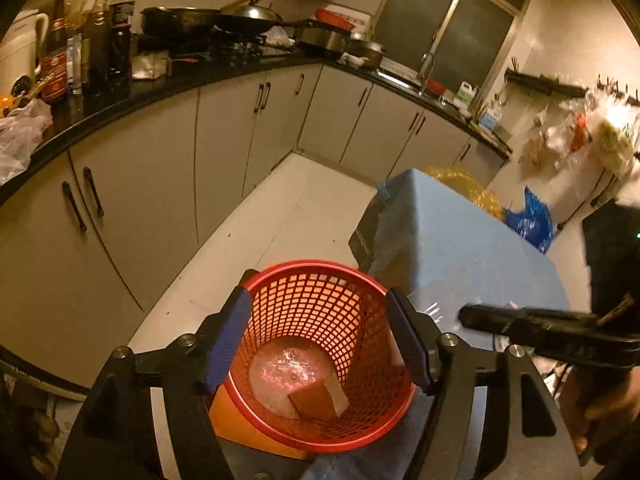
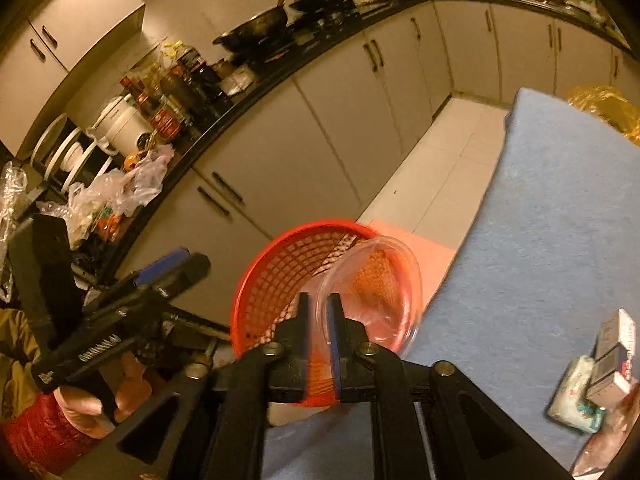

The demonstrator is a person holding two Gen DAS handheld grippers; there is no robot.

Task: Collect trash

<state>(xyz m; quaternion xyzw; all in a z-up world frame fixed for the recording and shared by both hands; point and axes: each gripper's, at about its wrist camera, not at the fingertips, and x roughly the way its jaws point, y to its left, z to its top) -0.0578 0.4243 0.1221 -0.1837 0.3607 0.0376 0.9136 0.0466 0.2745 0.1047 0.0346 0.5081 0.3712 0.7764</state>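
We hold the clear round plastic container by its rim, right gripper jaws clamped, tilted over the red mesh plastic basket for dropping; left gripper jaws apart beside the blue-covered table

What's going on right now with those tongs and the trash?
Right tongs shut on clear plastic bowl, held over red basket. Left tongs open, empty, above basket. Small brown box inside. Nothing blocking.
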